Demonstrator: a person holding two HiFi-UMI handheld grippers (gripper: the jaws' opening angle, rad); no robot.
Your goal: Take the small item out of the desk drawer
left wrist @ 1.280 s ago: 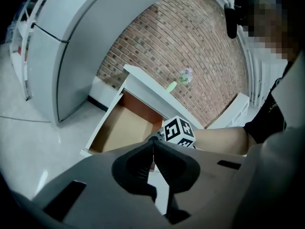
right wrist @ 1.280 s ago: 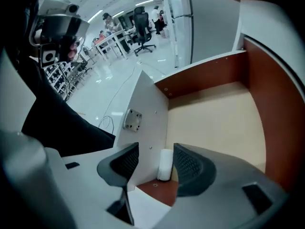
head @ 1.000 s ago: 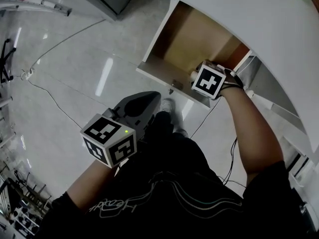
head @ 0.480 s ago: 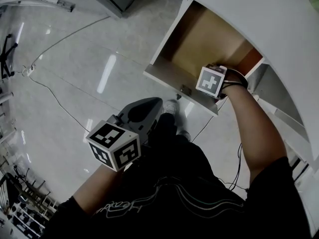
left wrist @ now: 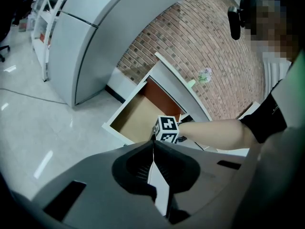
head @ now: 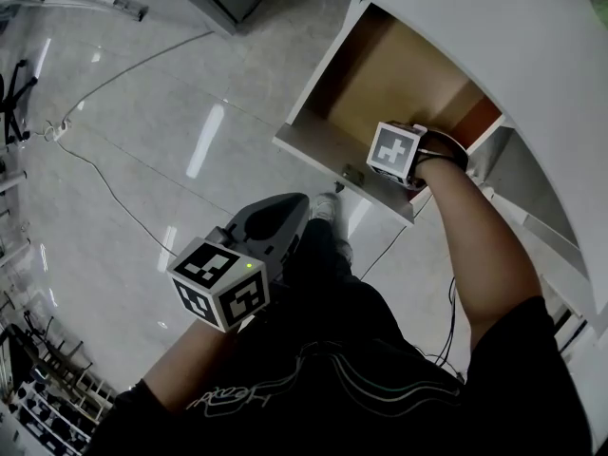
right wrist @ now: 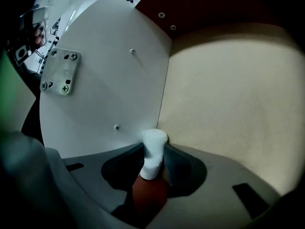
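The desk drawer (head: 399,79) stands pulled open, with a tan floor (right wrist: 228,104) and a white front wall (right wrist: 109,89). My right gripper (right wrist: 155,148) reaches down into its front corner; in the head view only its marker cube (head: 394,153) shows. Its jaws have just been closing and now press on the small item (right wrist: 153,144), a white-topped piece with a reddish-brown lower part, standing against the front wall. My left gripper (head: 277,218) hangs outside the drawer over the floor, jaws shut and empty, pointing towards the drawer (left wrist: 136,116).
The white desk top (head: 513,46) overhangs the drawer at the upper right. A grey cabinet (left wrist: 90,37) stands to the left against a brick wall. Cables (head: 104,183) trail over the glossy tiled floor. The person's legs and shoe (head: 328,207) are just below the drawer front.
The right gripper has sunk deeper into the drawer's front corner. The left gripper has come down a little, still pointing at the drawer.
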